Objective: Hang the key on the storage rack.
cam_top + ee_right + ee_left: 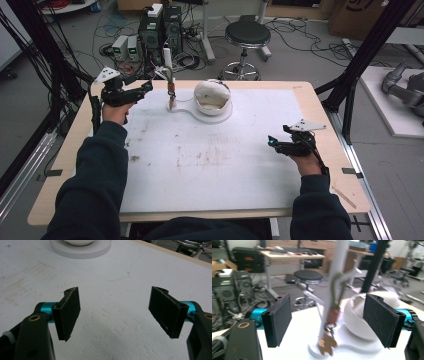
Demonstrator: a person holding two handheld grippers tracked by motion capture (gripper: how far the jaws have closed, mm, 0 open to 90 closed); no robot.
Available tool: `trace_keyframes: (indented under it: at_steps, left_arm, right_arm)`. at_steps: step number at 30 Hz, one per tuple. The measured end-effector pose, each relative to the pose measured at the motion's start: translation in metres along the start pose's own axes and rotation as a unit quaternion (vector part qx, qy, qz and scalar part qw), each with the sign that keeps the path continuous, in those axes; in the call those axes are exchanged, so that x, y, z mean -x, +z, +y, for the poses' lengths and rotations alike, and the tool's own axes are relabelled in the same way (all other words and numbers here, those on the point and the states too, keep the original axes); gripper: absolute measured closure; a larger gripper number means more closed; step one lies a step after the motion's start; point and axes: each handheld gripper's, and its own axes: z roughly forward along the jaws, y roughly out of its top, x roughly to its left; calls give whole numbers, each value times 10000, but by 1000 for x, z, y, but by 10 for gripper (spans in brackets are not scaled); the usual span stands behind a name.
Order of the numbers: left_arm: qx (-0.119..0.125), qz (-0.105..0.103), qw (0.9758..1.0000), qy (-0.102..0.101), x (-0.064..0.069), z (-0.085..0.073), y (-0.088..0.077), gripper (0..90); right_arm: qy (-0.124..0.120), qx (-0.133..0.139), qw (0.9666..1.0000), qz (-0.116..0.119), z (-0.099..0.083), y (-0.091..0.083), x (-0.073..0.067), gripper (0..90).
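A thin white post (168, 59) stands on a flat white base (186, 110) at the back of the table. From it hangs a green carabiner (336, 288) with an orange tag and brass keys (327, 344). A white bowl (212, 96) rests on the round end of the same base. My left gripper (148, 86) is open, just left of the post and level with the hanging keys (171, 93). In the left gripper view the keys hang a little beyond its open jaws (328, 317). My right gripper (272, 142) hovers open over the foam board at the right, holding nothing (115, 311).
A stained white foam board (210, 160) covers most of the wooden table (337, 165). The base disc (80, 251) lies ahead of the right gripper. Beyond the far edge are a black stool (246, 32), computer towers (161, 30) and cables. Black frame posts (367, 50) stand at the right.
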Motion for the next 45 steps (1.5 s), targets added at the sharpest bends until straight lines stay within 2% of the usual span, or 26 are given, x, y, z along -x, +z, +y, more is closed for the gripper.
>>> trace_keyframes:
  at_steps: [4,9,13,16,23,26,33,37,45]
  left_arm:
    - [-13,-228,9996,148,10,-9,-12,205]
    - [64,-335,9992,203,21,-22,-27,205]
    - [55,-304,9992,235,29,-36,-38,205]
    - [-75,-281,9991,305,37,-50,-44,205]
    - [-195,-160,9990,375,51,-76,-55,178]
    - [-237,-161,9990,348,53,-82,-56,178]
    - [-98,-83,9994,334,50,-86,-68,178]
    - [-125,-18,9996,256,46,-88,-67,177]
    - [-222,-90,9994,230,45,-91,-63,178]
  right_arm:
    - [17,10,10000,18,-1,0,1,258]
    - [32,13,10000,29,-1,1,1,257]
    - [6,7,10000,34,-1,1,0,257]
    - [-28,24,10000,45,0,1,-2,256]
    - [78,35,9999,109,-3,1,-2,225]
    - [21,26,9999,115,-5,0,-3,225]
    - [83,100,9999,5,-5,-6,-3,220]
    - [116,74,9999,13,-6,-6,-3,220]
    - [86,83,9999,-59,-6,-9,-4,220]
